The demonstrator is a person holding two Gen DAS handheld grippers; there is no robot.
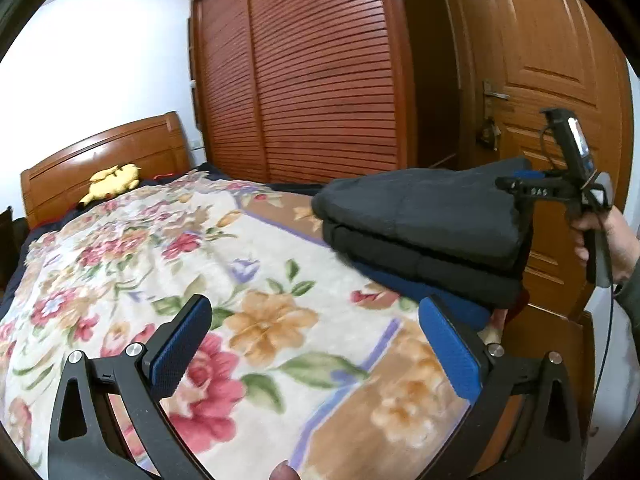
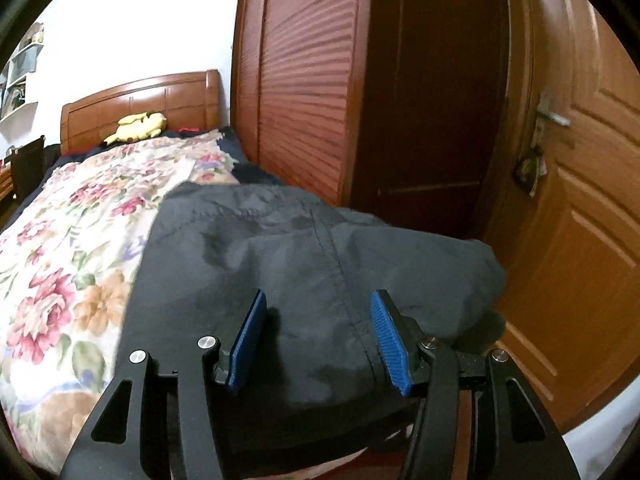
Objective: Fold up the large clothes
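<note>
Dark, puffy folded garment [image 2: 304,264] lies on floral blanket [image 1: 168,248].

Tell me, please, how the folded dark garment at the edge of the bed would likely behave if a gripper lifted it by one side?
The folded dark garment would probably sag and unfold, since its creased layers look soft. It looks thick and padded, so likely bulky rather than heavy. Its smooth fabric might slide on the floral blanket if pushed.

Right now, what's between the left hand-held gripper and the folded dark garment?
Only floral blanket. The left wrist view shows the open left hand-held gripper over bare bedding, nothing between its fingers, with the folded dark garment ahead to its right.
</note>
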